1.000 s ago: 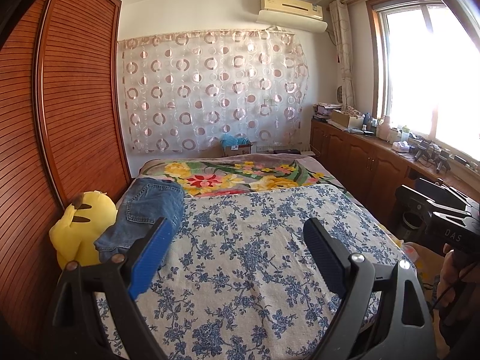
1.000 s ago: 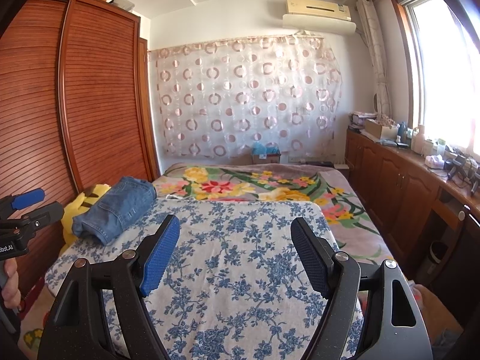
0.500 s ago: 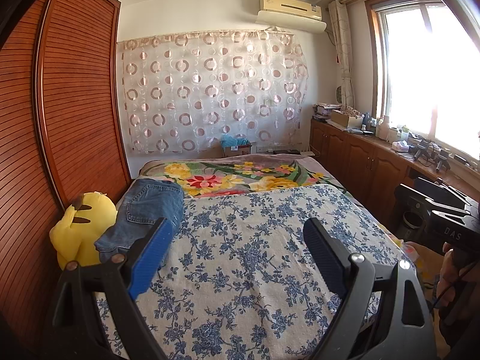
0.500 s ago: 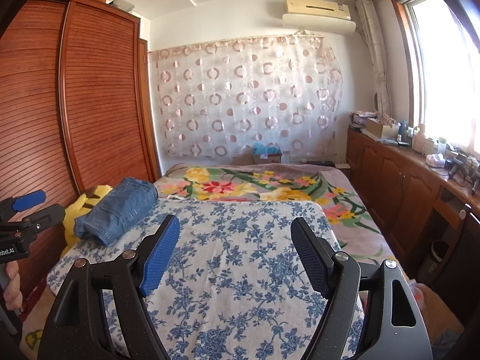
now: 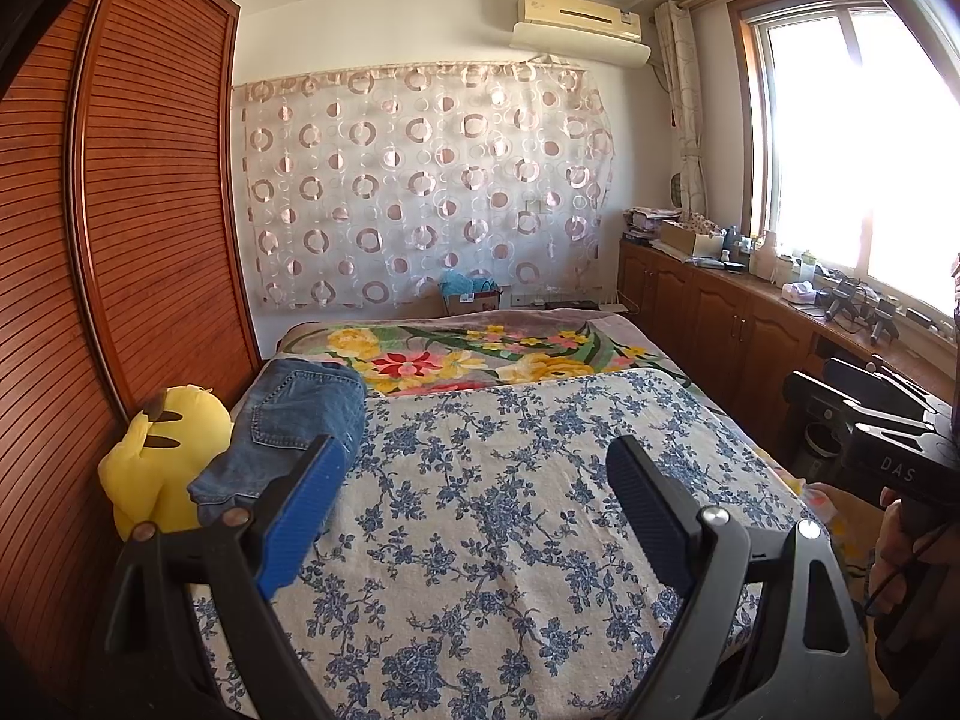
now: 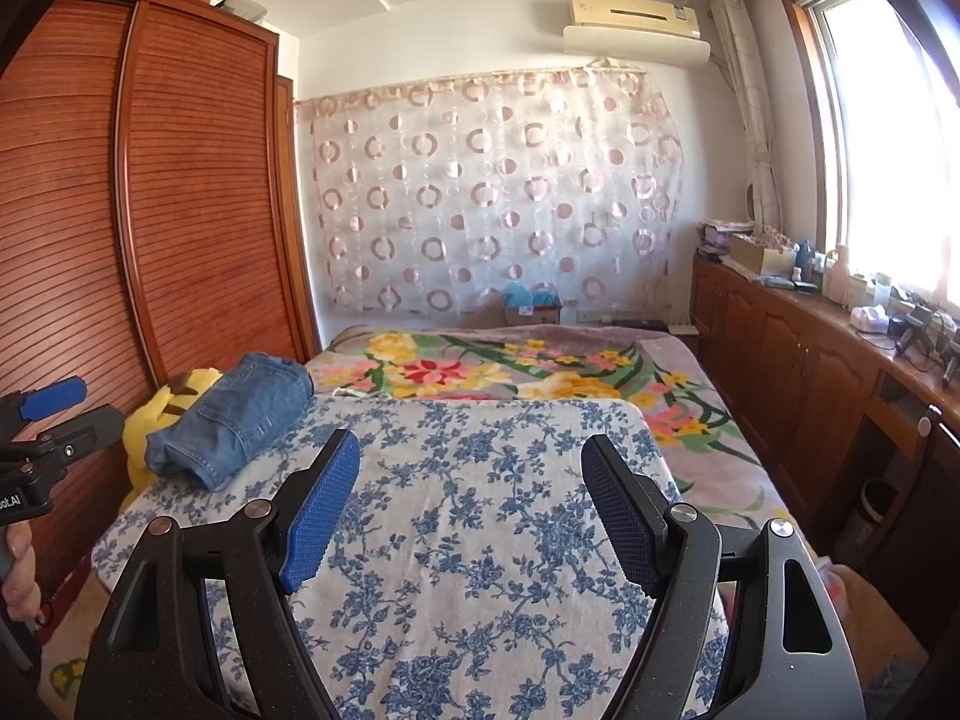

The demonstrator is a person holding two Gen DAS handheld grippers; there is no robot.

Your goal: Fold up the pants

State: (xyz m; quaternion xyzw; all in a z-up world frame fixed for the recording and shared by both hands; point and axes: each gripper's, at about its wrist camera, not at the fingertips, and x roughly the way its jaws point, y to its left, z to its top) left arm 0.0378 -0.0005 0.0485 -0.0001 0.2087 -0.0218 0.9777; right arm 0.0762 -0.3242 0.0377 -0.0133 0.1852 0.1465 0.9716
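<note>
The pants, a pair of blue jeans, lie in a compact folded bundle at the far left side of the bed, on the blue-flowered cover and leaning against a yellow plush toy that sits between the bed and the slatted wooden wardrobe. In the right wrist view the same bundle shows a back pocket on top and a rounded fold at the end nearer the wall, so the folding itself looks finished, with the garment set aside. I judge the task to be at or very near its end; nothing else that needs folding shows on the bed, and at most a small tidying of the bundle's loose lower edge could be left. The left gripper hangs above the near part of the bed with its jaws wide apart and nothing between them, well apart from the jeans. The right gripper is likewise wide and empty over the flowered cover. Each gripper shows at the edge of the other's view, held by a hand. As for writing, the body of the right gripper as seen from the left wrist carries the letters "DAS" in pale print, and the left gripper's body at the left edge of the right wrist view shows a cut-off "otAI". The air conditioner on the far wall bears small stickers, too small to read.
</note>
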